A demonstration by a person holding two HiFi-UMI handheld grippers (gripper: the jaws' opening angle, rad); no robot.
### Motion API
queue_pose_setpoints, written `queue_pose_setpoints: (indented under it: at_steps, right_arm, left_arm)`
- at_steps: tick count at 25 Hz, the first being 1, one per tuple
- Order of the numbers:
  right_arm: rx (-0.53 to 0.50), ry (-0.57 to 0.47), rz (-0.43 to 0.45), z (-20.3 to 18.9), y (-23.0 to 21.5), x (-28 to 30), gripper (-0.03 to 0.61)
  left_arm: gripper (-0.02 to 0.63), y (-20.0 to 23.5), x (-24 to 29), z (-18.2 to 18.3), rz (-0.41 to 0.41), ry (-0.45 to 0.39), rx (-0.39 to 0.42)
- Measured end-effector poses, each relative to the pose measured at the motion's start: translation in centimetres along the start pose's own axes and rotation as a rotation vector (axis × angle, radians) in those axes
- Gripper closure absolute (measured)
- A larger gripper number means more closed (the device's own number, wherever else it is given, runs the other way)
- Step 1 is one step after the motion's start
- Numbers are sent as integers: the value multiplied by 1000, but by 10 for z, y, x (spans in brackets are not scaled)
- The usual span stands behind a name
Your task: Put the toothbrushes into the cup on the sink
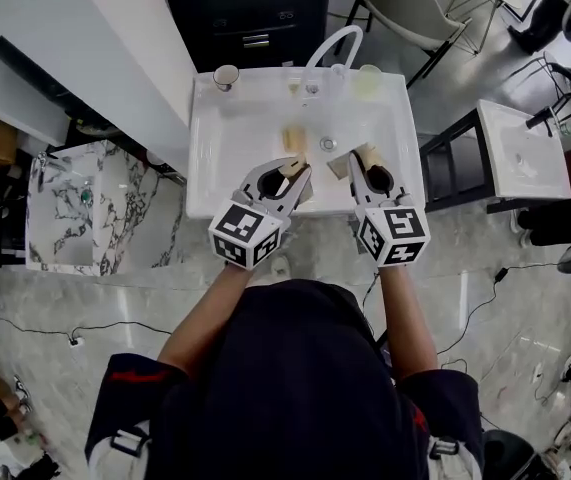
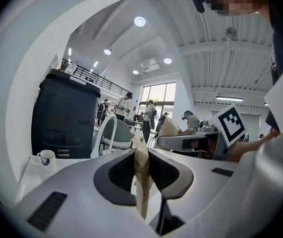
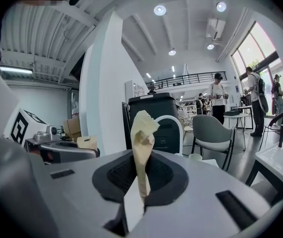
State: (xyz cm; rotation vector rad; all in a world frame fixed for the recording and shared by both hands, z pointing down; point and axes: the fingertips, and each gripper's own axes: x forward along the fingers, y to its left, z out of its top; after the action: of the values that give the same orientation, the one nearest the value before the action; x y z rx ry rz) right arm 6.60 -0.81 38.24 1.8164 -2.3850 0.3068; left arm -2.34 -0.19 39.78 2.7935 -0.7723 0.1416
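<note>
Stands at the front edge of the white sink [image 1: 203, 173] with both grippers reaching out over the basin. Holds in the left gripper [image 1: 297, 171] a tan paper-wrapped toothbrush [image 2: 142, 165], jaws clenched narrow on its lower part, the wrapper upright between the dark pads [image 2: 112, 177] and its top end poking up past them. Holds in the right gripper [image 1: 358, 162] a second wrapped toothbrush [image 3: 142, 150] the same way, jaws pinched on the lower half, the crumpled top sticking up above the pads. Carries both over the front half of the basin, the two grippers side by side and near each other, not touching.

Shows the cup [image 1: 226, 76], white with a dark rim, upright on the sink's back left corner, well apart from both held toothbrushes. Shows a pale translucent cup [image 1: 368, 80] on the back right corner and a white arched faucet [image 1: 327, 46] between the two at the back edge. Shows a third tan packet [image 1: 293, 138] lying in the basin just left of the drain [image 1: 328, 144], ahead of the left gripper and touched by neither. Cannot tell from the head view whether that packet also wraps a toothbrush.
</note>
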Motion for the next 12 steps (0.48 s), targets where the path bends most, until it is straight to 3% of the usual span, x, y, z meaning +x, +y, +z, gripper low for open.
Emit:
queue_pose_setpoints:
  at_steps: [12]
  right_arm:
    - [9, 18, -42, -1, -31, 12, 525]
  left_arm:
    - [545, 14, 27, -5, -18, 36, -15]
